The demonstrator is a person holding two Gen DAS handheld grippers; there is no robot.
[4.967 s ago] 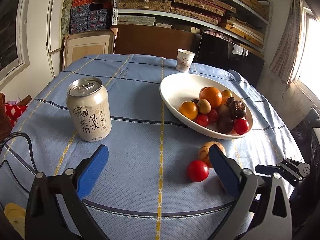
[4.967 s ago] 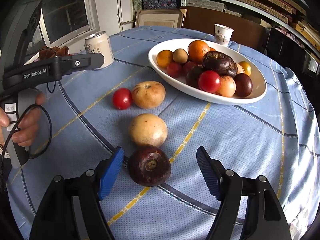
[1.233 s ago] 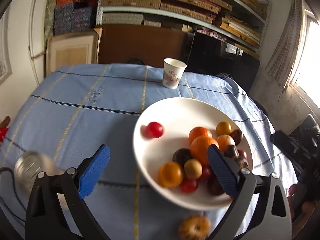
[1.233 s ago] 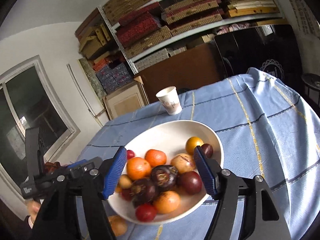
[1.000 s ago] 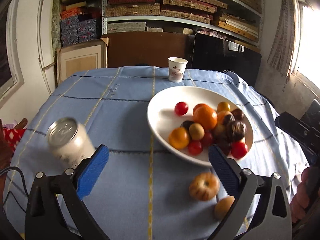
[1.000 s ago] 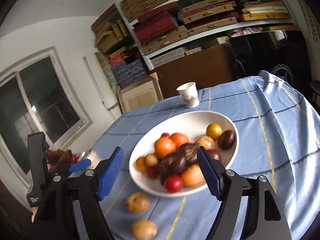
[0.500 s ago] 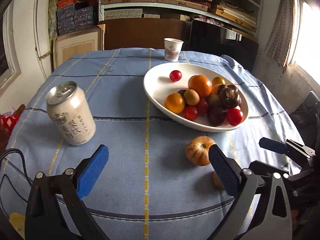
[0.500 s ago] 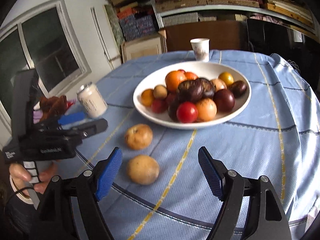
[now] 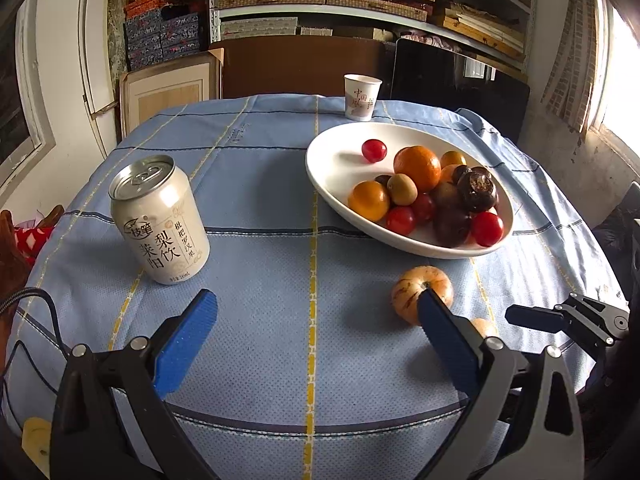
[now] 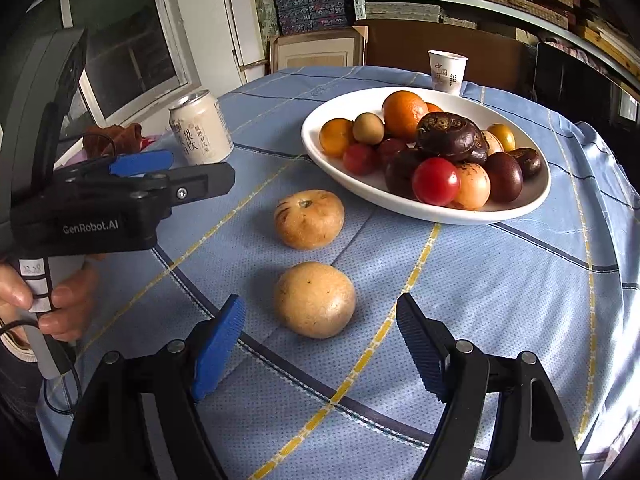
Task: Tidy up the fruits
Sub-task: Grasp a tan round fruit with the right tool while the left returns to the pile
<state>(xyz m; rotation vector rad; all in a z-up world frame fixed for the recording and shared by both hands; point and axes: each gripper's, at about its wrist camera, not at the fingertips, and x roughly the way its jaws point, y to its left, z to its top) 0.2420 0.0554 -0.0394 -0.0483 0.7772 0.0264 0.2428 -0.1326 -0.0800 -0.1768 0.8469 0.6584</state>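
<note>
My right claw (image 10: 320, 344) gapes empty, low in frame, one tan fruit (image 10: 315, 299) lying just ahead between its pads; my left claw (image 9: 316, 328) gapes empty too. Two tan fruits sit loose on the cloth, the second (image 10: 309, 219) higher up, centre. One white bowl (image 10: 532, 200), upper right, holds the pile. One can (image 10: 201, 127), one paper cup (image 10: 447, 70). Five seconds ago a dark fruit and a red tomato also lay loose here.

Your left wrist camera looks down along its fingers across the blue tablecloth (image 9: 260, 208) from the near edge, your right wrist camera sits lower and nearer the table at its right, and both share the white fruit bowl (image 9: 332, 168), drink can (image 9: 160, 220) and paper cup (image 9: 361, 97).
</note>
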